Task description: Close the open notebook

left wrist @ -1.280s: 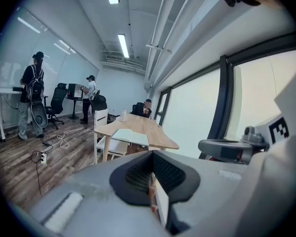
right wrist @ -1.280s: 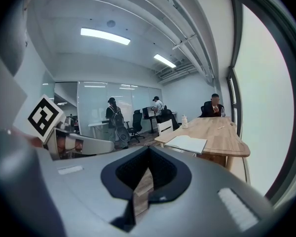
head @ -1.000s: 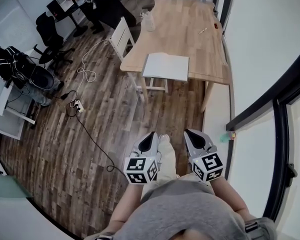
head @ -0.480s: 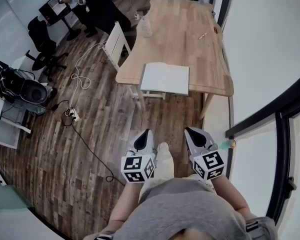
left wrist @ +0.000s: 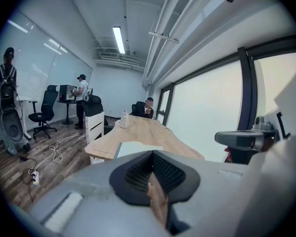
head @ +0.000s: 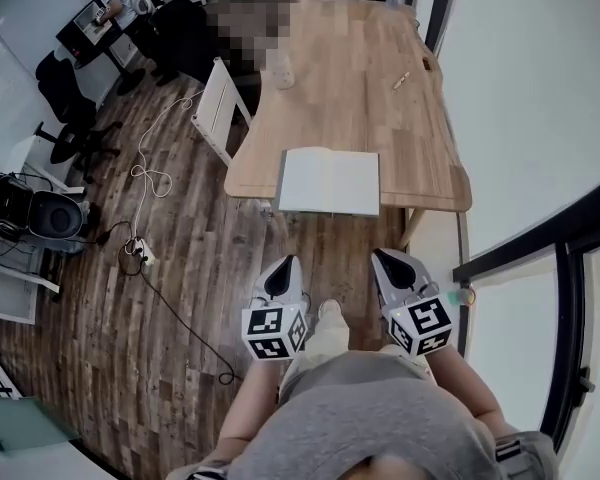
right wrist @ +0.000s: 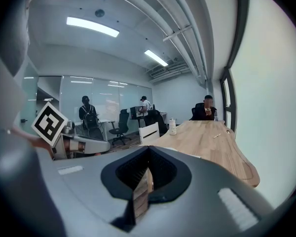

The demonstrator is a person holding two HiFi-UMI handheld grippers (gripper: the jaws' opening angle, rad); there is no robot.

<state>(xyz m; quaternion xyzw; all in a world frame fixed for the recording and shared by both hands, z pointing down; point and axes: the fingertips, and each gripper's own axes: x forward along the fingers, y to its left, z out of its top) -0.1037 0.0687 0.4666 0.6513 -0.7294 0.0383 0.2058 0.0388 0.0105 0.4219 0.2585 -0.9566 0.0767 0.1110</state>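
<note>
Approach stage, likely: left tongs point(head: 283, 270) and right tongs point(head: 392, 264), both pressed together and empty, hang short of the open notebook point(head: 330, 181); next, reach its edge.

Office, swivel chairs point(head: 60, 83), long table point(head: 420, 138)

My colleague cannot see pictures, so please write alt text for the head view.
An open notebook lies at the near edge of a long wooden table, seen from above. Nearer the camera, the left gripper and right gripper point toward it over the wood floor, jaws shut and empty.
</note>
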